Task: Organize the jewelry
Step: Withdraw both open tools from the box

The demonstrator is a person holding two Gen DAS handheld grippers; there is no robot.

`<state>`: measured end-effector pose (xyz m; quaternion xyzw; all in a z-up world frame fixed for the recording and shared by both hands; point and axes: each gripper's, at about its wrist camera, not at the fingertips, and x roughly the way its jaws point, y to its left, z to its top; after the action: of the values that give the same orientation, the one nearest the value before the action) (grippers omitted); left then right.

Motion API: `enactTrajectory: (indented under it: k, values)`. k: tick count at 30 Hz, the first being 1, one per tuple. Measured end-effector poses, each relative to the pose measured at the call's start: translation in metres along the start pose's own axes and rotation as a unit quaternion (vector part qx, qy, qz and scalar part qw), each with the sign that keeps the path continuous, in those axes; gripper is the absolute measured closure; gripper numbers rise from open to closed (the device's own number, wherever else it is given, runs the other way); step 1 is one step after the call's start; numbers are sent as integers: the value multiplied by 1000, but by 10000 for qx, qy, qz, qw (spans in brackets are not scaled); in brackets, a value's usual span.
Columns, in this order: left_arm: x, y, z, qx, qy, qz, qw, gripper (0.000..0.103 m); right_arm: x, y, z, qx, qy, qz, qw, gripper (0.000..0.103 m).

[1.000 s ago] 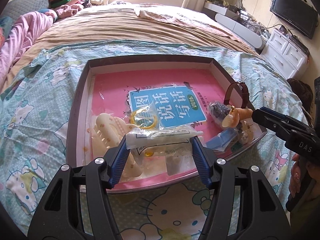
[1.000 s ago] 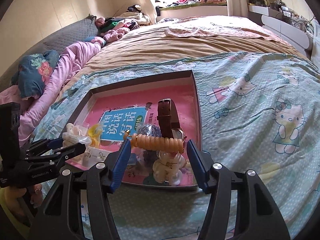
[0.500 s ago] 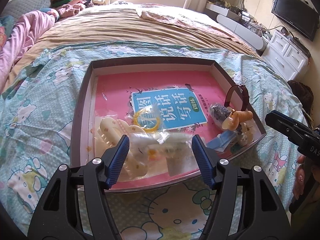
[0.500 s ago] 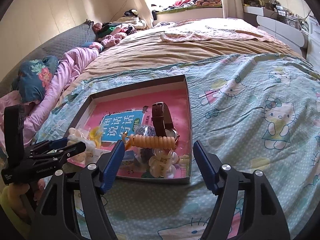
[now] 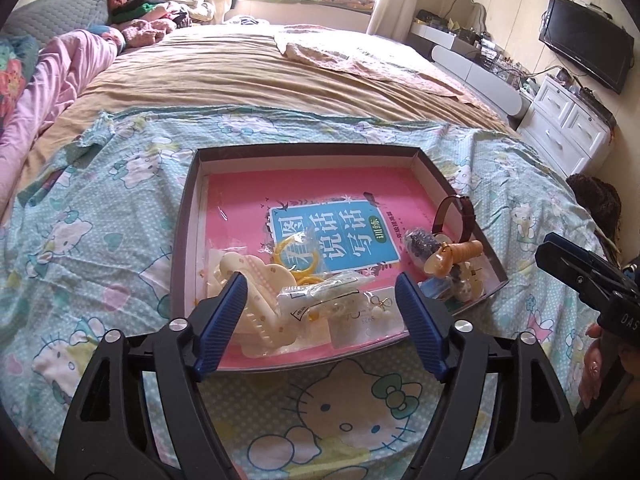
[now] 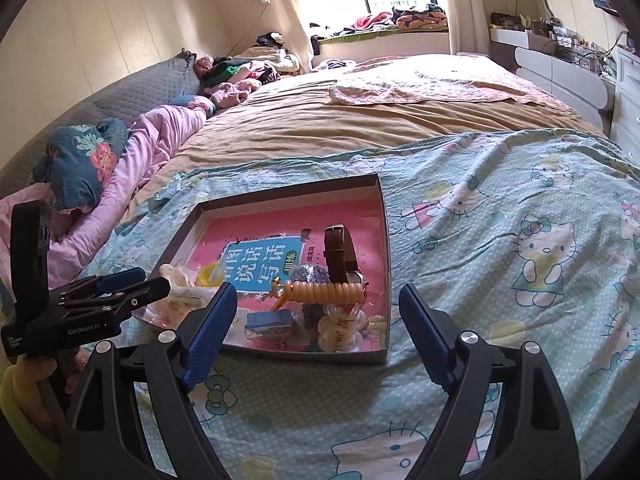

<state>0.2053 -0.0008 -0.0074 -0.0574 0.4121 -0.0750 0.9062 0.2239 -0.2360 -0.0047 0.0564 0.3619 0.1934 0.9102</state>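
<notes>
Cartoon-cat bedsheet [image 5: 96, 240], wall television [image 5: 586, 64]

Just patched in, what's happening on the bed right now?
A person holds a gripper in each hand over a shallow box of jewelry on the bed. Left gripper and right gripper are open and empty, jaws just opened. The orange coil, watch and packets lie inside.

Black gripper [image 5: 320, 300], ribbed blue pads [image 5: 222, 320]

A home bedroom is being shown: big bed [image 5: 256, 76] w/ cartoon-cat sheet [image 5: 100, 216], clothes heaped by its headboard [image 6: 132, 88], wall TV [image 5: 586, 42] & white drawers [image 5: 562, 132] beside it.
</notes>
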Motion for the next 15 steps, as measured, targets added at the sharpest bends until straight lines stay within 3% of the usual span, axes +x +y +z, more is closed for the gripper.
enactTrajectory:
  k: [9, 15]
  values:
    - [-38, -6, -13, -53, -249, 57, 9997, 10, -38, 9, -8, -146, -280, -14, 9995, 8]
    - [-61, -9, -30, -120, -385, 55, 9992, 10, -58, 14, -22, -213, -361, -22, 9991, 7]
